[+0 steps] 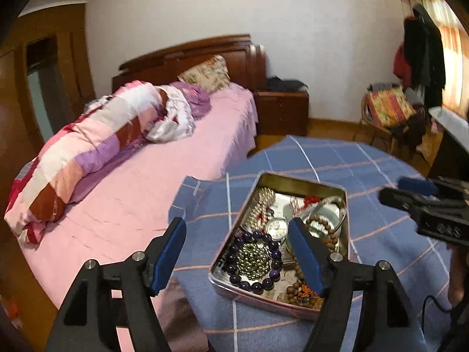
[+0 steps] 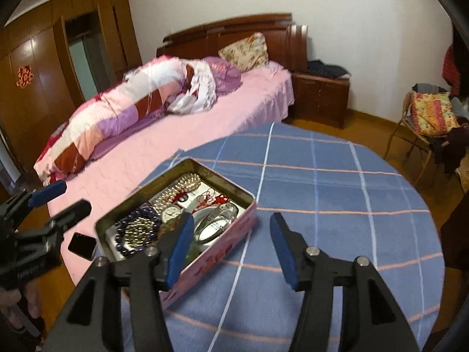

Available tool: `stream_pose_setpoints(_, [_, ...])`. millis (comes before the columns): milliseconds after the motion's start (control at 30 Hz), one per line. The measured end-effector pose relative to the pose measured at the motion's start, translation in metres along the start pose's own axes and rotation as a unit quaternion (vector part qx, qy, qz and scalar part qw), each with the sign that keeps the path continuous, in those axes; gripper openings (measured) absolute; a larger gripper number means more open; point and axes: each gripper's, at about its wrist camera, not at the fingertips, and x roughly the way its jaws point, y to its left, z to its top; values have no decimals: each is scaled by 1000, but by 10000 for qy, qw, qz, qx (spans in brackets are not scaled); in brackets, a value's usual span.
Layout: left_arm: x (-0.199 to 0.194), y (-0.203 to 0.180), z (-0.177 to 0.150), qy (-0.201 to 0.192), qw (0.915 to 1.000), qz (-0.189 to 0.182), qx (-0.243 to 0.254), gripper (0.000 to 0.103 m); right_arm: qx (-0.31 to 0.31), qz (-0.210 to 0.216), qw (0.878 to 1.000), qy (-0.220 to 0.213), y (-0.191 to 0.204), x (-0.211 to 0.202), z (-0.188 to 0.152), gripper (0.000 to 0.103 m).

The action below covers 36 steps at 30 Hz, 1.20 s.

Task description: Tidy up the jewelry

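An open pink metal tin (image 1: 249, 199) (image 2: 222, 252) full of jewelry sits on a round table with a blue checked cloth (image 1: 366, 176) (image 2: 337, 190). Inside lie a purple bead bracelet (image 1: 258, 281) (image 2: 140, 209), a coil of small metallic beads (image 1: 253, 259), a wristwatch (image 1: 277, 227) (image 2: 170, 212), a silver bangle (image 1: 337, 220) (image 2: 217, 220), wooden beads (image 1: 325, 228) and red cord (image 2: 217, 198). My left gripper (image 1: 237, 237) is open above the tin's near left part. My right gripper (image 2: 231, 230) is open over the tin's right edge; it also shows in the left wrist view (image 1: 404, 192).
A bed with pink sheet (image 1: 132, 205) (image 2: 234, 108) and rolled quilt (image 1: 88, 152) stands left of the table. A dark phone (image 2: 82, 246) lies on the bed edge. A wooden nightstand (image 2: 321, 99) and a chair with clothes (image 2: 431, 126) stand behind.
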Motion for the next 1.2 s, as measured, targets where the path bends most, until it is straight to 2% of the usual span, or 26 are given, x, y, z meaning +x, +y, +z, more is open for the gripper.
stream_pose_setpoints(67, [-8, 2, 0, -110, 9999, -21, -103, 72, -2, -55, 9997, -231, 5, -18, -4, 65])
stream_pose_setpoints(300, [-23, 1, 4, -252, 9995, -87, -142, 72, -183, -137, 9981, -580, 20, -43, -6, 69])
stream_pose_setpoints(1200, [-27, -1, 1, -206, 9997, -54, -146, 73, -162, -120, 9981, -584, 24, -45, -13, 74])
